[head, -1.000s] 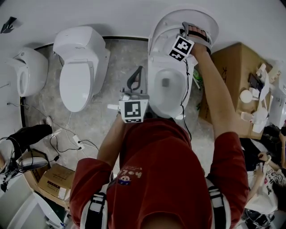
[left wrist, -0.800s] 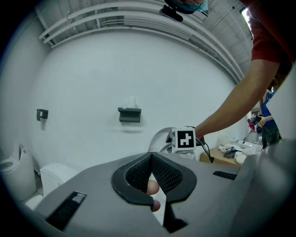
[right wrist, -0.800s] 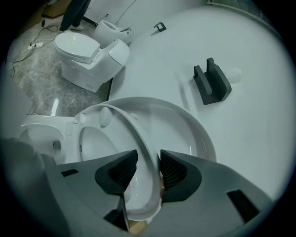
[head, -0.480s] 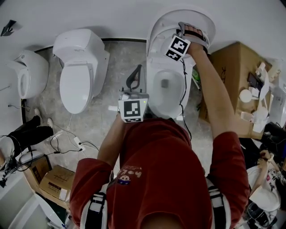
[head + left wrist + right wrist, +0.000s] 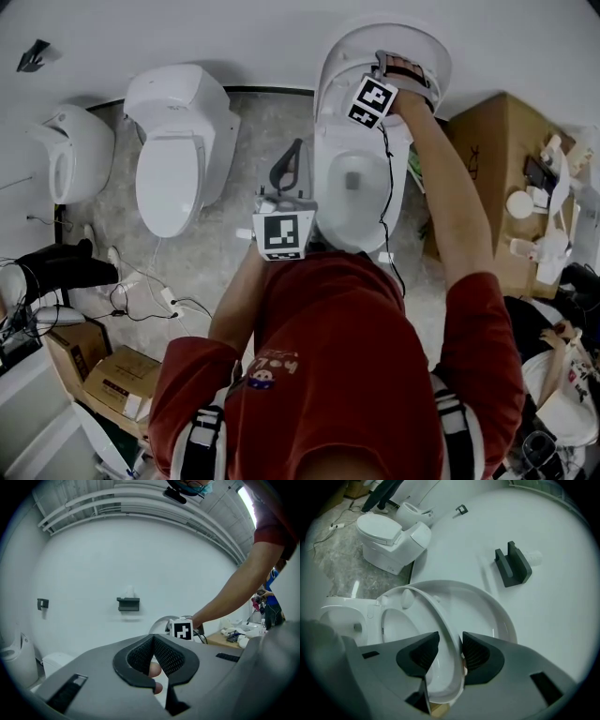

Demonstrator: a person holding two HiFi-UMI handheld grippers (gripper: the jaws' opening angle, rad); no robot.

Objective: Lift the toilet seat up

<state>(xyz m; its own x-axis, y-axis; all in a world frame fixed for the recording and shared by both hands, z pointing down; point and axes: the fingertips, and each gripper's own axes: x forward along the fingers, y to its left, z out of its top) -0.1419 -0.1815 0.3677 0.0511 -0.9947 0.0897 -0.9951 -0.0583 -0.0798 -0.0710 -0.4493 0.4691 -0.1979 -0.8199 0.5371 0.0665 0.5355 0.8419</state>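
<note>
Clamping raised toilet seat [image 5: 440, 613]: right tongs [image 5: 450, 649].

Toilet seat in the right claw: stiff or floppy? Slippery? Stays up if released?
Likely stiff: the toilet seat holds its ring shape though the right claw grips only its rim. Probably slippery: glossy white surface. It stands tilted, short of the raised lid, so it may fall if released.

White wall [image 5: 234, 37], speckled grey floor [image 5: 246, 141], cardboard box [image 5: 495, 141] to the right.
</note>
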